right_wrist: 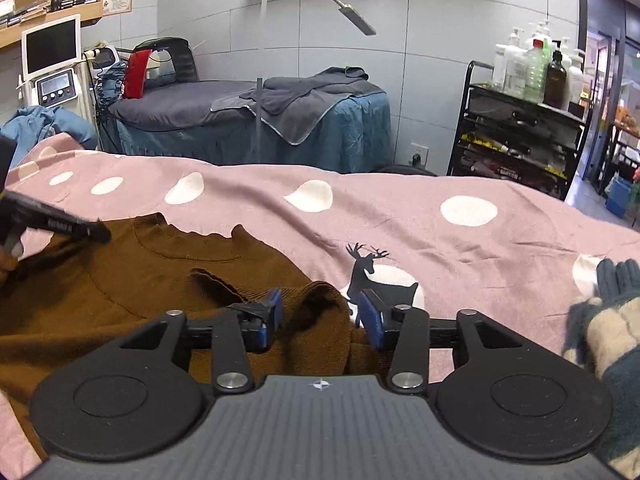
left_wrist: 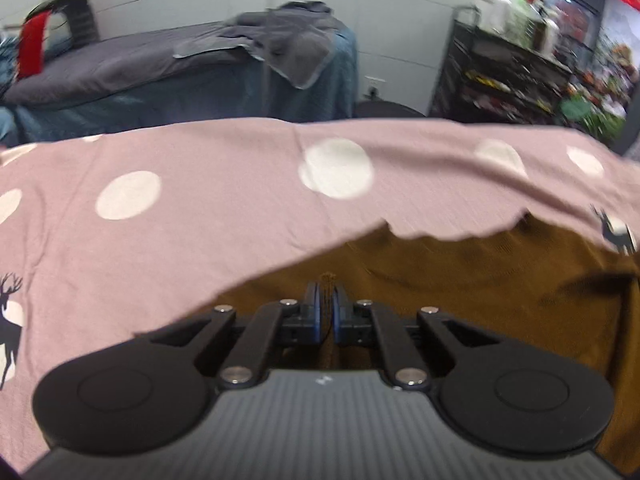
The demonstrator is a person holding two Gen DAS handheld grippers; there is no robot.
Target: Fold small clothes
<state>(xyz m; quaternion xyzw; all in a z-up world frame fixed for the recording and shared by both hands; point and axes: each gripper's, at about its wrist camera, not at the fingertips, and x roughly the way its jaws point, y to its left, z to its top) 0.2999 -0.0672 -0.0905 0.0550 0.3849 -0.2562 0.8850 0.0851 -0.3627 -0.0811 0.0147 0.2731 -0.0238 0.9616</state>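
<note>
From your left wrist camera, your left gripper point(left_wrist: 327, 312) has its blue pads pressed almost together, with a thin edge of the brown sweater point(left_wrist: 460, 280) pinched between them. The sweater fills the lower right of that view, lying on the pink dotted sheet point(left_wrist: 160, 200), which spreads across the left and top; the sweater's scalloped neck edge shows against the pink. Beyond the sheet stands a massage bed point(left_wrist: 240, 80) draped in grey towels. From your right wrist camera, your right gripper point(right_wrist: 320, 316) has its pads spread wide, straddling a raised fold of the brown sweater point(right_wrist: 140, 280) without clamping it. The sweater lies flat at the lower left on the sheet point(right_wrist: 480, 240), neckline away from you. Your left gripper point(right_wrist: 56, 224) appears at the far left, at the sweater's shoulder. A striped knit garment point(right_wrist: 604, 340) lies at the right edge.
</note>
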